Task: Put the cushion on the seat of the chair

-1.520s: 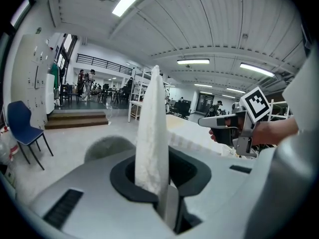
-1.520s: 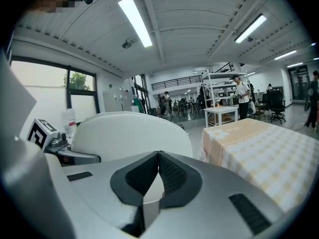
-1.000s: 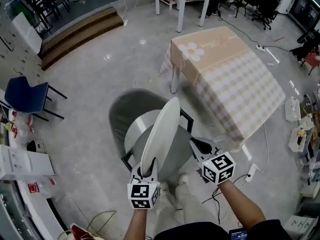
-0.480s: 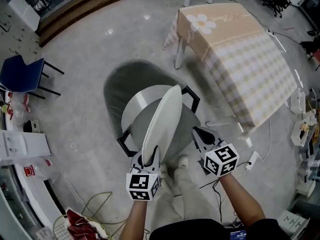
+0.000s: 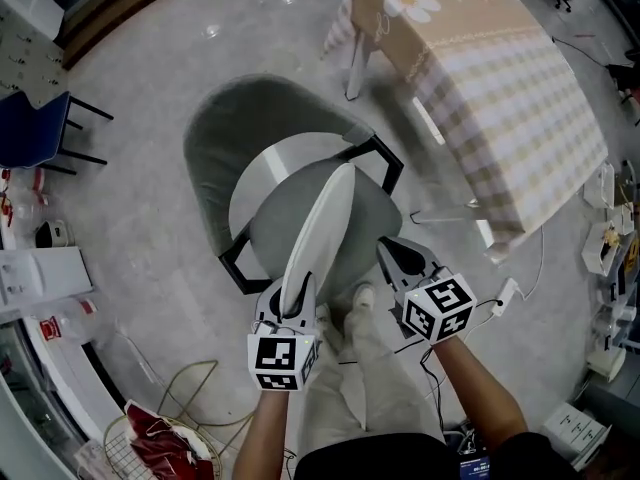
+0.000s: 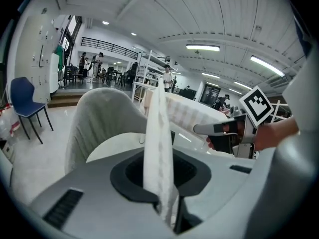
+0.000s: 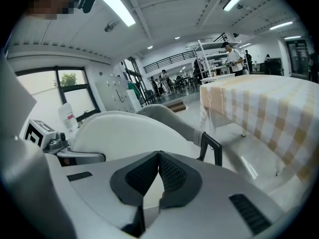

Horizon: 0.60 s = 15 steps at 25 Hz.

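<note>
Cushion (image 5: 322,223): white, round, thin, stands on edge above grey chair (image 5: 215,143) seat, near rim pinched in left gripper (image 5: 288,303). Right gripper (image 5: 397,260) closed, empty, just beside. Judged light, soft, shape-holding; rim grip suffices

Cushion (image 5: 320,223) lower, nearer the chair seat (image 5: 368,223).
</note>
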Each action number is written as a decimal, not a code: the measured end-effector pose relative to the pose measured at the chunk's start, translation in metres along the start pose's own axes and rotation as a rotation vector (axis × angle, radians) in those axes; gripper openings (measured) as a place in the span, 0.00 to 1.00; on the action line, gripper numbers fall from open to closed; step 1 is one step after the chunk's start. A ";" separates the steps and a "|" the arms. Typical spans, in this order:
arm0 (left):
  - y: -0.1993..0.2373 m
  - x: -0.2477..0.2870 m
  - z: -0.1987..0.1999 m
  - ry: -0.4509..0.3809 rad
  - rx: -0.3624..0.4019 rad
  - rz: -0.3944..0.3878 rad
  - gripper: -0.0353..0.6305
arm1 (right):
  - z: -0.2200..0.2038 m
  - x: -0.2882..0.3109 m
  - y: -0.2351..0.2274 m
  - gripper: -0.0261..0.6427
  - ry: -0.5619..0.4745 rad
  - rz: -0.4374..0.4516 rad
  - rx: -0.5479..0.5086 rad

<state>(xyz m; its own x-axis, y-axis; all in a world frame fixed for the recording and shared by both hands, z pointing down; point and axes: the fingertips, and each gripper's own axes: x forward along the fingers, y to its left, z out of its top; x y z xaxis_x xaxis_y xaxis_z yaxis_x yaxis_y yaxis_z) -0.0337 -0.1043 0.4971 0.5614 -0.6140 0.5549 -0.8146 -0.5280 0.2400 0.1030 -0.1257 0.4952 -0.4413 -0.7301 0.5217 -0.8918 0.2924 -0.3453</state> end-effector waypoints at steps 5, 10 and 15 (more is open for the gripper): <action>0.002 0.008 -0.013 0.007 -0.011 -0.002 0.15 | -0.018 0.006 -0.006 0.07 0.019 -0.001 0.013; -0.003 0.016 -0.019 0.009 -0.012 -0.013 0.15 | -0.027 0.008 -0.014 0.07 0.027 -0.007 0.024; -0.012 0.027 -0.019 0.001 -0.010 -0.034 0.15 | -0.036 0.006 -0.024 0.07 0.038 -0.026 0.037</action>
<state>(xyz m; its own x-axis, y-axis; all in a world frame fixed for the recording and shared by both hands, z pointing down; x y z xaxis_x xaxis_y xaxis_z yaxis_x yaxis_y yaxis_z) -0.0117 -0.1039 0.5241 0.5886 -0.5952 0.5470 -0.7966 -0.5423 0.2671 0.1184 -0.1144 0.5348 -0.4226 -0.7128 0.5598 -0.8988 0.2504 -0.3597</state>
